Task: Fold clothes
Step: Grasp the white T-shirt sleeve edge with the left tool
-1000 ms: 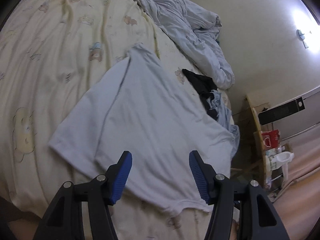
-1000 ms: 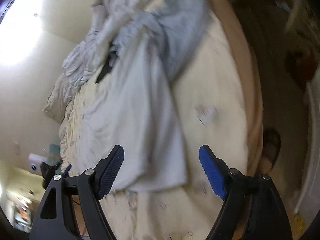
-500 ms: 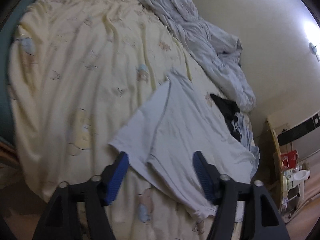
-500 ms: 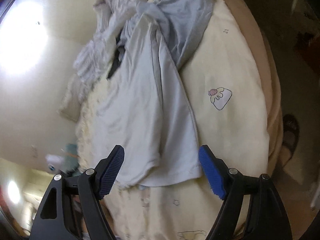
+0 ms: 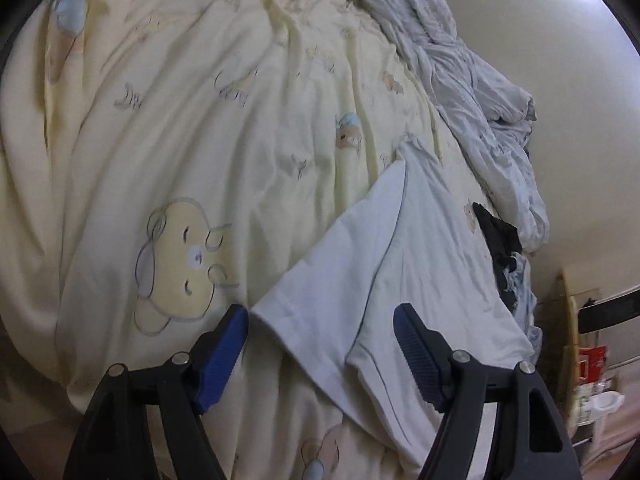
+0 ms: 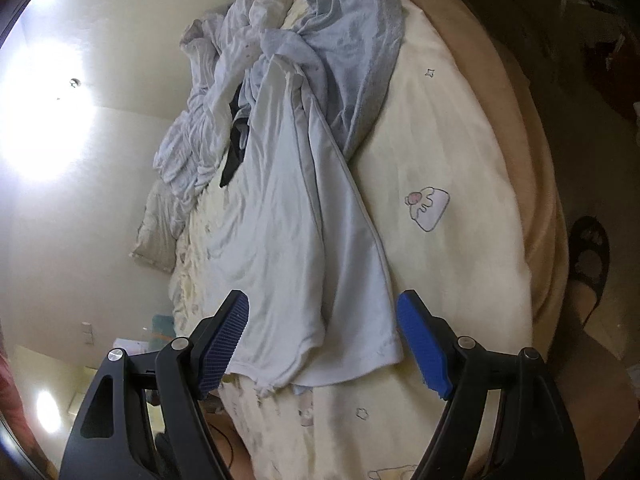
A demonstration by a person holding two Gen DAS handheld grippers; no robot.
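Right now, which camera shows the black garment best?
The left wrist view. There the black garment lies open to view beside the pale T-shirt, against the rumpled quilt. In the right wrist view only a dark sliver shows, squeezed between the shirt and the quilt.

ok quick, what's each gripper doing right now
Left gripper: open, holding nothing, above the pale blue cotton t-shirt.
Right gripper: open, holding nothing, over the shirt's hem.
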